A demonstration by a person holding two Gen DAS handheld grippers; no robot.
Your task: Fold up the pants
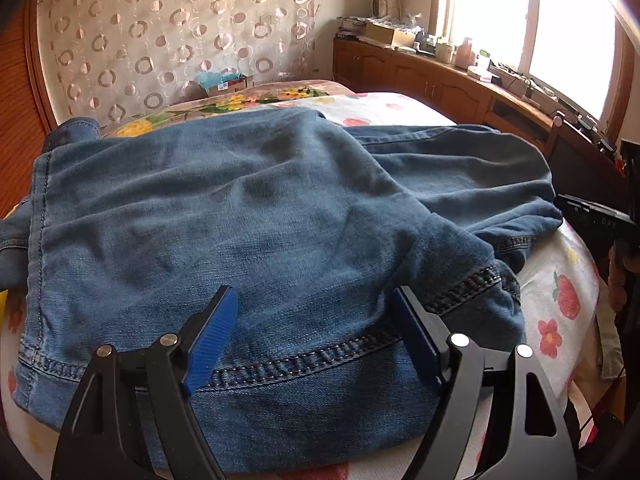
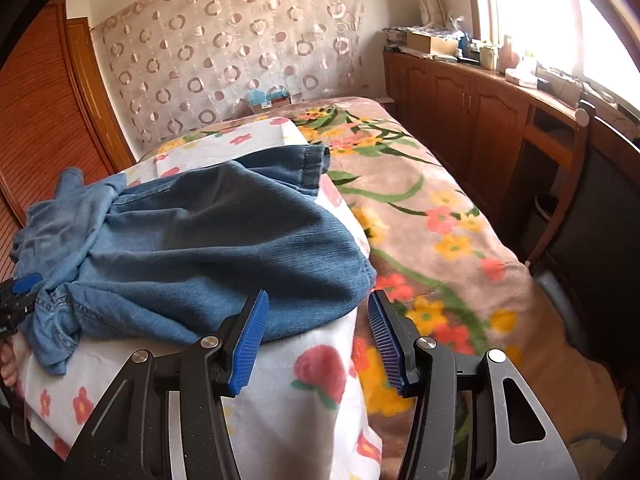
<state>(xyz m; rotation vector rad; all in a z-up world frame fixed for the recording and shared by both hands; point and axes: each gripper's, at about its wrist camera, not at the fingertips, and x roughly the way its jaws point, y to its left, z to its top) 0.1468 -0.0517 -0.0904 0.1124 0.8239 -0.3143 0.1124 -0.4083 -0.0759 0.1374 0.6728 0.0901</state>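
Observation:
Blue denim pants point(image 1: 248, 216) lie partly folded on a white flowered sheet point(image 1: 560, 300) on the bed. My left gripper point(image 1: 316, 300) is open, its blue pads either side of the stitched hem at the near edge of the pants, holding nothing. In the right wrist view the pants point(image 2: 208, 248) lie bunched at the left, one leg end point(image 2: 316, 164) reaching away. My right gripper point(image 2: 316, 312) is open and empty at the near right edge of the folded denim. The left gripper also shows at that view's left edge point(image 2: 20, 296).
A flowered brown blanket point(image 2: 432, 220) covers the bed to the right. Wooden cabinets point(image 2: 480, 120) with clutter run under the bright window. A dark chair point(image 2: 592, 216) stands at the right. A patterned curtain point(image 1: 180, 40) hangs behind the bed.

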